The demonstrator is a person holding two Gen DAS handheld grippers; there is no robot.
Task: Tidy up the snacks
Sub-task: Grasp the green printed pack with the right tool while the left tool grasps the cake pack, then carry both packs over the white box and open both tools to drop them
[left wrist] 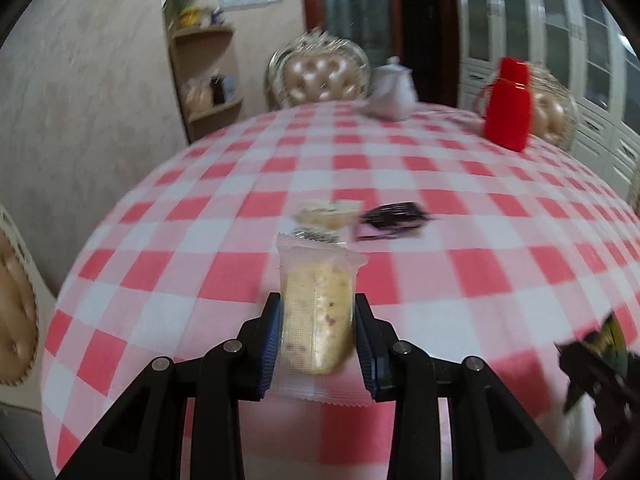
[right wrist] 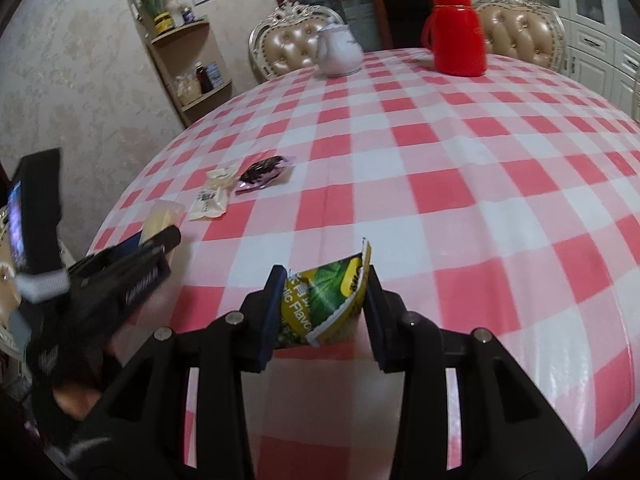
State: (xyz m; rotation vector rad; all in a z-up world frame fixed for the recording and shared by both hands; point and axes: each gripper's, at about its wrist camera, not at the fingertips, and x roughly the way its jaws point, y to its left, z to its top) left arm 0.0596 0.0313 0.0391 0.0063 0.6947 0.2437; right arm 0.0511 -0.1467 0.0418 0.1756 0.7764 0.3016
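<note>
My left gripper [left wrist: 316, 320] is shut on a clear-wrapped pale cake snack [left wrist: 316, 312] and holds it above the checked tablecloth [left wrist: 200, 208]. It also shows in the right wrist view [right wrist: 160, 236] at the left, with the cake snack [right wrist: 158, 218] in it. My right gripper [right wrist: 324, 304] is shut on a crumpled green and yellow snack packet [right wrist: 320, 300]. On the cloth lie a pale wrapped snack [left wrist: 326, 214] [right wrist: 210, 202], another pale one [right wrist: 222, 176] behind it, and a dark snack in pink wrap [left wrist: 390, 218] [right wrist: 264, 172].
A red thermos [left wrist: 508, 104] [right wrist: 456, 28] and a white teapot [left wrist: 390, 90] [right wrist: 340, 50] stand at the table's far side. Padded chairs [right wrist: 290, 44] ring the table. A corner shelf [right wrist: 192, 64] with jars and flowers stands by the wall.
</note>
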